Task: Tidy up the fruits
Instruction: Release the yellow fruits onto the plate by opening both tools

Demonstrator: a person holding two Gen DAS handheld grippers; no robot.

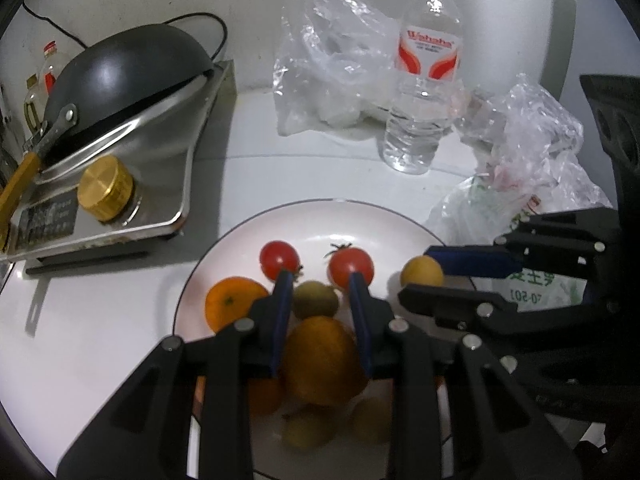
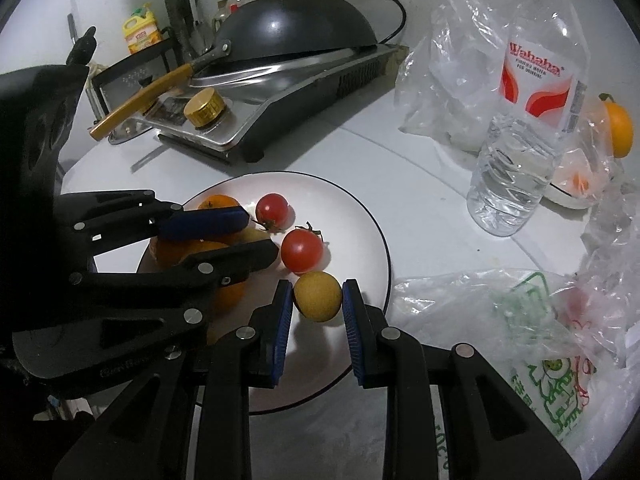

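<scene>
Yellow fruit [image 2: 318,296] sits pinched between the right claw [image 2: 316,300] pads at lower centre, over the white plate [image 2: 360,208]. Left claw [image 1: 320,284] clamps an orange [image 1: 320,360] above the piled fruit.

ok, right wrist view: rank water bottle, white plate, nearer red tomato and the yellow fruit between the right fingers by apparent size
1. white plate
2. water bottle
3. yellow fruit and nearer red tomato: they look about alike, and the fruit sits closer to the camera, so unranked.

Red tomatoes [image 2: 301,250] (white plate [image 2: 372,216]).
</scene>
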